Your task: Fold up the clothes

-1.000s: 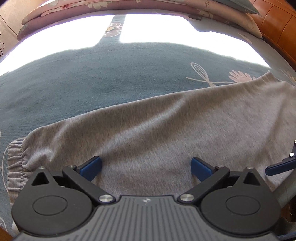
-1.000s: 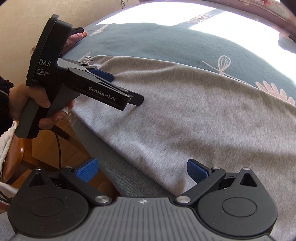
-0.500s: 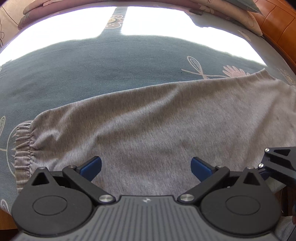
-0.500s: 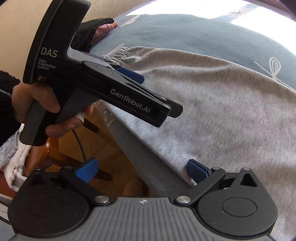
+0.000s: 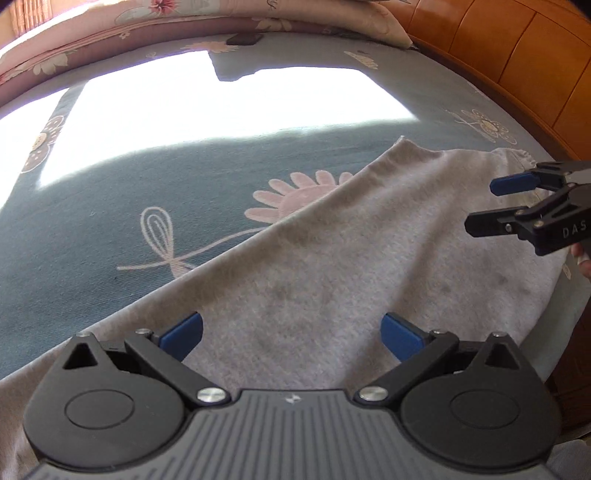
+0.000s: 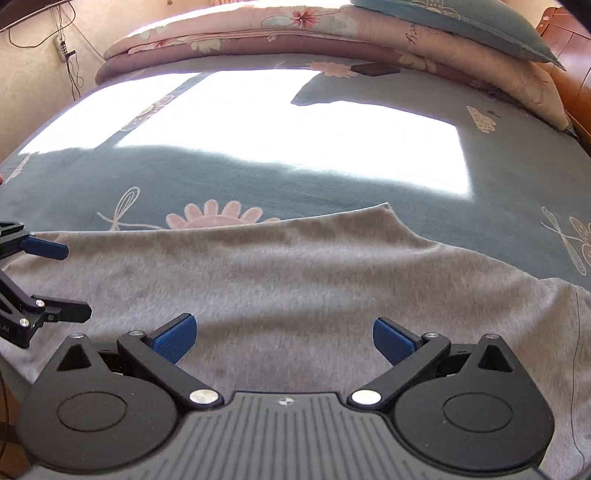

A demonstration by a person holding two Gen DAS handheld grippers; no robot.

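The grey garment (image 6: 314,280) lies flat on the bed's teal flowered blanket (image 6: 258,177), near its edge. Folded quilts (image 6: 332,33) lie behind. Left hand-held gripper (image 5: 291,332) and right hand-held gripper (image 6: 282,338) hover with fingers apart, holding nothing.

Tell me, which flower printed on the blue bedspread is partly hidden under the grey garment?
The pink daisy-like flower: the grey garment covers its lower half. The outlined flowers lie fully uncovered.
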